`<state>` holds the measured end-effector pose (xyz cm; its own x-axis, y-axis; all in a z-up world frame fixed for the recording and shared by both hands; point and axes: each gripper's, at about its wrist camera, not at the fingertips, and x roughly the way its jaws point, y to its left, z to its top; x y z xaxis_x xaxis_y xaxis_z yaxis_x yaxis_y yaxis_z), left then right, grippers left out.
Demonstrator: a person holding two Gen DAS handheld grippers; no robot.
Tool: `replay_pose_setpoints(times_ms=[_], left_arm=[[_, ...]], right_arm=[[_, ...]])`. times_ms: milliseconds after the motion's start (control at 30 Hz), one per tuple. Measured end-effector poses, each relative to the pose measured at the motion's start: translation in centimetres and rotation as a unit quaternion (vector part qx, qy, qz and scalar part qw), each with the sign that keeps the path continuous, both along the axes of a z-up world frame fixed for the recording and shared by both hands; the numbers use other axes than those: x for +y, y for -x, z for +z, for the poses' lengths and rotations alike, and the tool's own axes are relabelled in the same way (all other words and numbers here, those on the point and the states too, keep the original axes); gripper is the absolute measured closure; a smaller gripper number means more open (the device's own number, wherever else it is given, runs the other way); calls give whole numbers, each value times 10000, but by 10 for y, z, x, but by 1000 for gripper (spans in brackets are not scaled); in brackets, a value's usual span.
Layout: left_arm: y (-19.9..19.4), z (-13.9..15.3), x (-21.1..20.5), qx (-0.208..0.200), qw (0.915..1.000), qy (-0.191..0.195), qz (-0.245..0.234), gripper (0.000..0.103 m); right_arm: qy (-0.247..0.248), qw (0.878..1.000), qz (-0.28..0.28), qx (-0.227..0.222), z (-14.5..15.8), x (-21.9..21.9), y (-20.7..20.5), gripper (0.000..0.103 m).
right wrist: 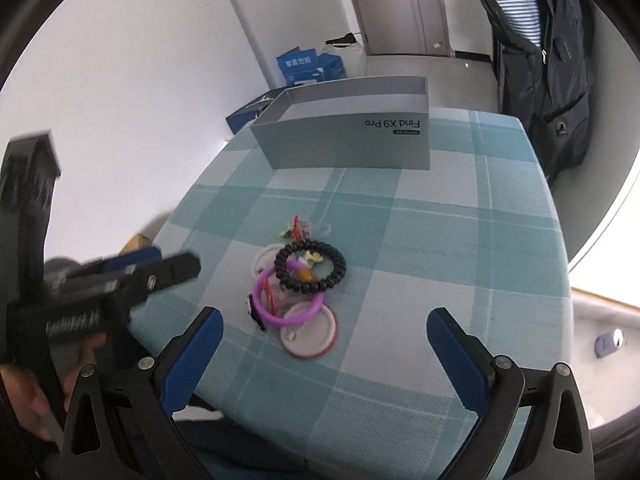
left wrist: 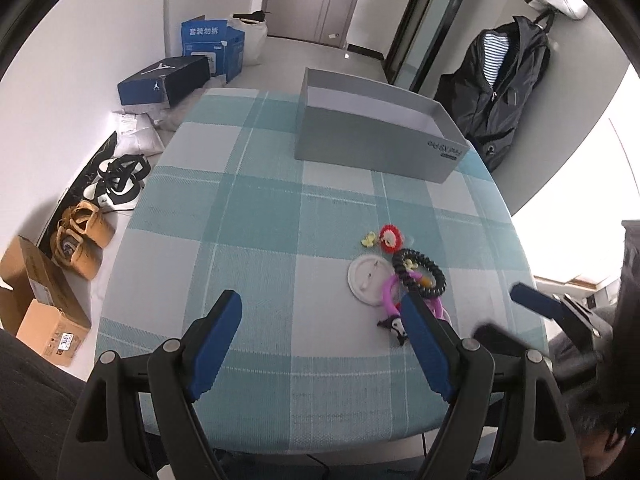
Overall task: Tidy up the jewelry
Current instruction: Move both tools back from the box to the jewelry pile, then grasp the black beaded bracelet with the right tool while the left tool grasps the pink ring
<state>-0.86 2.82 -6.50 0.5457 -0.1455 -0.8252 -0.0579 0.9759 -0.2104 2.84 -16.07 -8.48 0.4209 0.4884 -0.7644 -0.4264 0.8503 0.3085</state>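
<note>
A small pile of jewelry lies on the teal checked tablecloth. In it are a black spiral hair tie, a purple ring, a white round disc, a pink-rimmed disc, a red flower clip and a tiny yellow flower. An open grey box stands at the table's far side. My left gripper hangs open to the left of the pile and holds nothing. My right gripper is open just short of the pile, above the cloth, with nothing gripped.
Shoes, cardboard boxes and blue boxes sit on the floor left of the table. A black jacket hangs at the right. Each view shows the other gripper's blurred fingers at its side.
</note>
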Motion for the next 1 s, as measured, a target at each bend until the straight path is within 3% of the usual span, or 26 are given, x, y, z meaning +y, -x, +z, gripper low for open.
replay_pose_setpoints(times_ms=[233,433,533,633,767,1000], left_arm=[[0,-15,6,294,9996,35,-23,25],[-2,-19,19,338,9992,158,140,25],[-4,-23,24,401,9987,233,223,25],[-5,-25,27,447,9982,286,263,25],[-5,-26,25,472,9982,288,233,25],[-7,-26,18,473,9985,261,95,25]], right_arm=[[-140,9991,-77,402,-17,15,-26,9],[20,9994,53,347,-21,36,-32,13],[139,9994,132,285,-23,43,-34,27],[308,9992,161,171,-23,48,-33,29],[414,9989,175,94,-23,46,-31,51],[251,9995,138,93,-21,38,-32,57]])
